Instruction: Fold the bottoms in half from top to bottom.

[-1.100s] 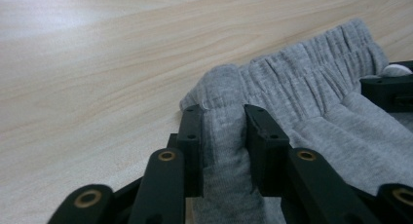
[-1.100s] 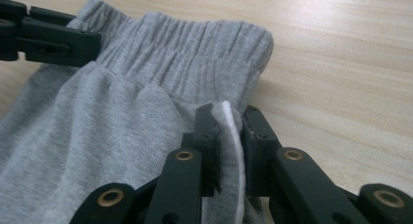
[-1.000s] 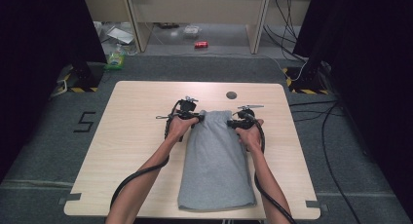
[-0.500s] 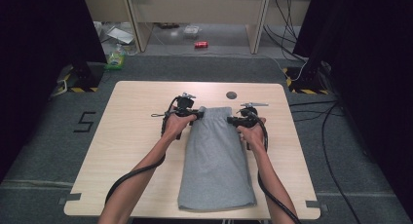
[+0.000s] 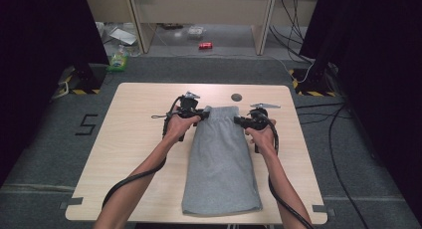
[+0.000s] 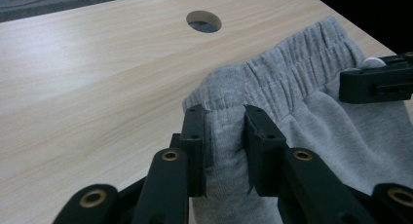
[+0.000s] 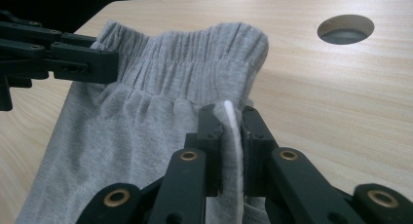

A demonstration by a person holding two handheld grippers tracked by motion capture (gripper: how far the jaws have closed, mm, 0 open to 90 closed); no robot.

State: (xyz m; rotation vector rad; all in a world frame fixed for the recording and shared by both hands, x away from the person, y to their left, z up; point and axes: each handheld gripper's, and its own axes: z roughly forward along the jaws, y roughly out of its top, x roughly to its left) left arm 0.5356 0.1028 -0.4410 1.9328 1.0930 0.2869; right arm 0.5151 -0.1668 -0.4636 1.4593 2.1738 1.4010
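Grey sweatpants laid lengthwise down the middle of the tabletop, folded leg over leg, waistband at the far end, hems at the near edge. Left gripper clamped on the left corner of the waistband, fingers narrow with a fold of fabric pinched between them. Right gripper clamped on the right corner, fingers nearly together on cloth and a white drawstring. Waistband corners raised slightly off the wood; both grasps judged complete. Remaining, by judgement: carrying the waistband toward the hems for a fold. Light wood-grain surface with a round cable hole just beyond the garment. Grey floor around, dark curtains at both sides, red can and clutter beyond.
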